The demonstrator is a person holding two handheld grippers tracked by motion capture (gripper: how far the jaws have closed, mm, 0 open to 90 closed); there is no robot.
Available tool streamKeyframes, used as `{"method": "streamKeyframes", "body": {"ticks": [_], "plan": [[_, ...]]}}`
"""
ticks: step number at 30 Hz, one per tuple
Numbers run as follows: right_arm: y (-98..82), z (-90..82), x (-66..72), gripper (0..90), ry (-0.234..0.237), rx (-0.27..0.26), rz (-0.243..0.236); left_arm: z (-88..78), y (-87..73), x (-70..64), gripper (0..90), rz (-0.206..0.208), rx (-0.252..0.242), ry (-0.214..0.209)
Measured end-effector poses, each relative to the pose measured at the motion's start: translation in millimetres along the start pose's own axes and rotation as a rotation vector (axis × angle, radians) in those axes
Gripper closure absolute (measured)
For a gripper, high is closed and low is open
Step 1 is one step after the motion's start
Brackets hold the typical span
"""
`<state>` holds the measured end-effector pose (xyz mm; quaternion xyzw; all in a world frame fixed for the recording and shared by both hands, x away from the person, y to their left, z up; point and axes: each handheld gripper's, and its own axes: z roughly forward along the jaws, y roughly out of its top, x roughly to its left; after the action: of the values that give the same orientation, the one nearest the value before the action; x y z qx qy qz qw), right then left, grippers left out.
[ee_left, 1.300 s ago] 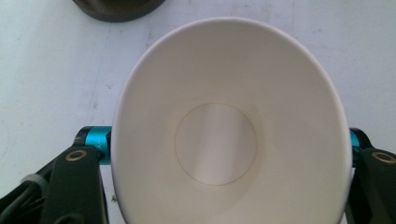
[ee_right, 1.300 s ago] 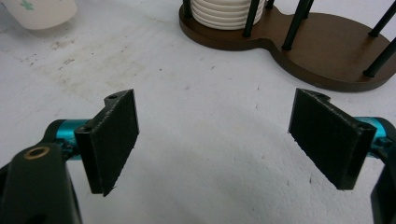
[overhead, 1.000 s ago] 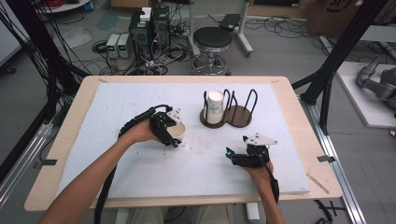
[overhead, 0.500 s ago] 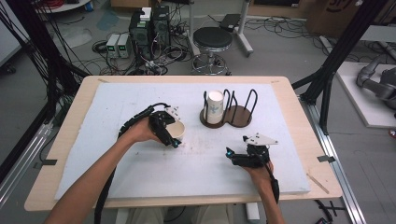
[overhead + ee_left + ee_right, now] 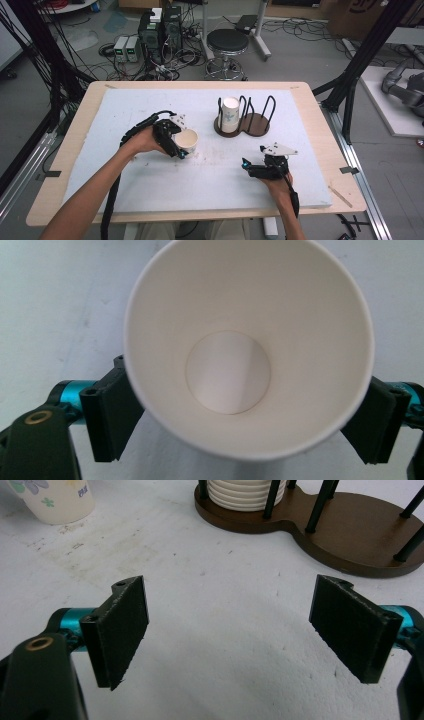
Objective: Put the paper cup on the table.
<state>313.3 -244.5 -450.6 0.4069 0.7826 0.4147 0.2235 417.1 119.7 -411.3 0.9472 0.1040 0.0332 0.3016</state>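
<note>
A white paper cup (image 5: 187, 140) stands upright on the white mat left of centre. In the left gripper view I look straight down into the cup (image 5: 235, 340). My left gripper (image 5: 183, 146) (image 5: 245, 415) is open, with one black jaw on each side of the cup, spread as wide as the right gripper's jaws. Whether the pads touch the cup is hidden by its rim. My right gripper (image 5: 248, 169) (image 5: 230, 630) rests open near the front right, with nothing between its fingers. The same cup (image 5: 55, 500) shows a flower print in the right gripper view.
A dark wooden cup holder (image 5: 256, 126) (image 5: 360, 535) with black wire posts stands behind centre. A stack of paper cups (image 5: 230, 114) (image 5: 245, 492) fills its left slot. The white mat (image 5: 150, 190) covers most of the wooden table (image 5: 80, 130).
Hardly anything differs. The left gripper stays around the cup at the same spot, and the right gripper has not moved.
</note>
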Motion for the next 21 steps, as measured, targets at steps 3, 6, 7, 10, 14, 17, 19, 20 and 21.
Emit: {"method": "streamKeyframes", "body": {"ticks": [3,6,7,10,14,17,19,20,21], "plan": [[0.1,0.4,-0.2,16.4,0.000,0.002,-0.004,-2.8,-10.9,-0.3,15.2,-0.029,0.005,0.004],[0.1,0.2,-0.2,16.4,0.002,0.002,0.001,-11.2,-20.0,-4.0,15.3,-0.039,-0.026,0.024],[0.0,-0.1,-0.1,16.4,0.004,0.005,0.009,-13.4,-22.3,-4.9,15.6,-0.046,-0.034,0.023],[0.0,0.1,-0.6,16.4,0.005,0.004,0.006,-21.7,-31.3,-7.2,16.8,-0.068,-0.050,0.037],[-0.1,-0.2,-0.3,16.4,0.006,0.004,0.006,-32.0,-43.6,-11.0,16.8,-0.110,-0.072,0.064],[0.0,0.3,-0.6,16.4,0.008,0.004,0.005,-41.4,-54.9,-14.8,16.9,-0.124,-0.091,0.082],[0.1,0.4,-0.5,16.4,0.008,0.003,-0.002,-47.3,-62.1,-17.0,16.9,-0.133,-0.100,0.099],[0.0,0.2,-0.4,16.4,0.008,0.002,-0.004,-49.5,-65.8,-18.9,16.9,-0.148,-0.114,0.109],[-0.1,-0.1,-0.2,16.4,0.008,0.001,-0.002,-52.6,-68.8,-20.0,16.9,-0.152,-0.110,0.113]]}}
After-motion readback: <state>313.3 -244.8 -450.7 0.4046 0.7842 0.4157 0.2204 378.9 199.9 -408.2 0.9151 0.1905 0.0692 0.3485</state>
